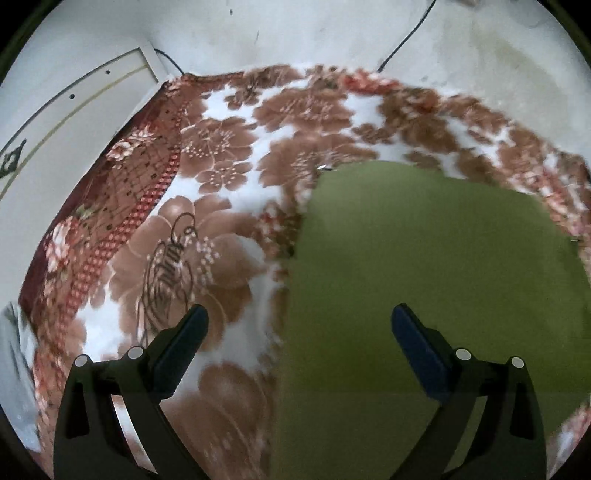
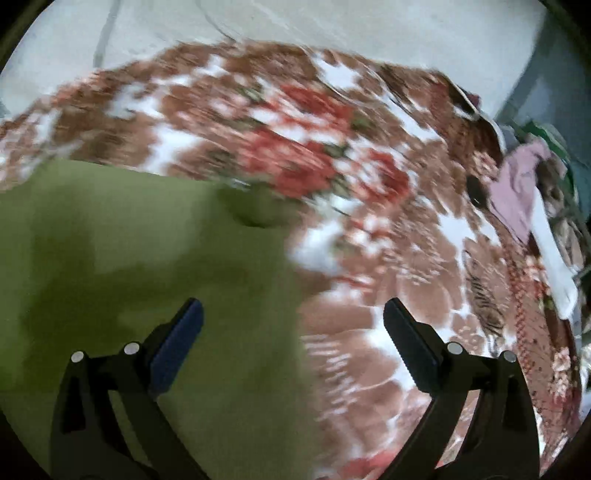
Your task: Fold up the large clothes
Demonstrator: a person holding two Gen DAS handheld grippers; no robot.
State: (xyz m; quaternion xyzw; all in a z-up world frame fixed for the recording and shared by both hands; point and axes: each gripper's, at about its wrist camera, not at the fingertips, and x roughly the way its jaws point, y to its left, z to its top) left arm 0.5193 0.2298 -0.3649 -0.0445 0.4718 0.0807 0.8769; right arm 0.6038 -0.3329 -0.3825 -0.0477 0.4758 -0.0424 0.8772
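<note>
Left wrist view: left gripper (image 1: 300, 317) jaws spread wide, nothing between them, black arms with dark blue pads (image 1: 415, 350). It hangs over the left edge of the green cloth (image 1: 424, 277), which is flat, smooth and matte with squared edges. Cloth lies on a blanket (image 1: 229, 147), plush, with brown flowers on white and a red patterned border at its left edge. Beyond the blanket's far edge is a pale, stained wall (image 1: 332, 33) with a thin black cable (image 1: 406, 37) running down it. White board (image 1: 74, 110) with a thin line leans past the blanket's left corner; only this view has it.

Right wrist view is heavily blurred. Right gripper (image 2: 293, 317) also wide open, empty, same black arms and blue pads (image 2: 177, 343). It sits over the right edge of the cloth (image 2: 147, 258), which fills the lower left; a dark rounded dip shows near its far right corner, too smeared to read. Blanket (image 2: 295, 147) shows red roses here. Only this view has the pile of clothes (image 2: 524, 195) at the blanket's right edge: pink fabric, a white strip, darker pieces behind, unclear.
</note>
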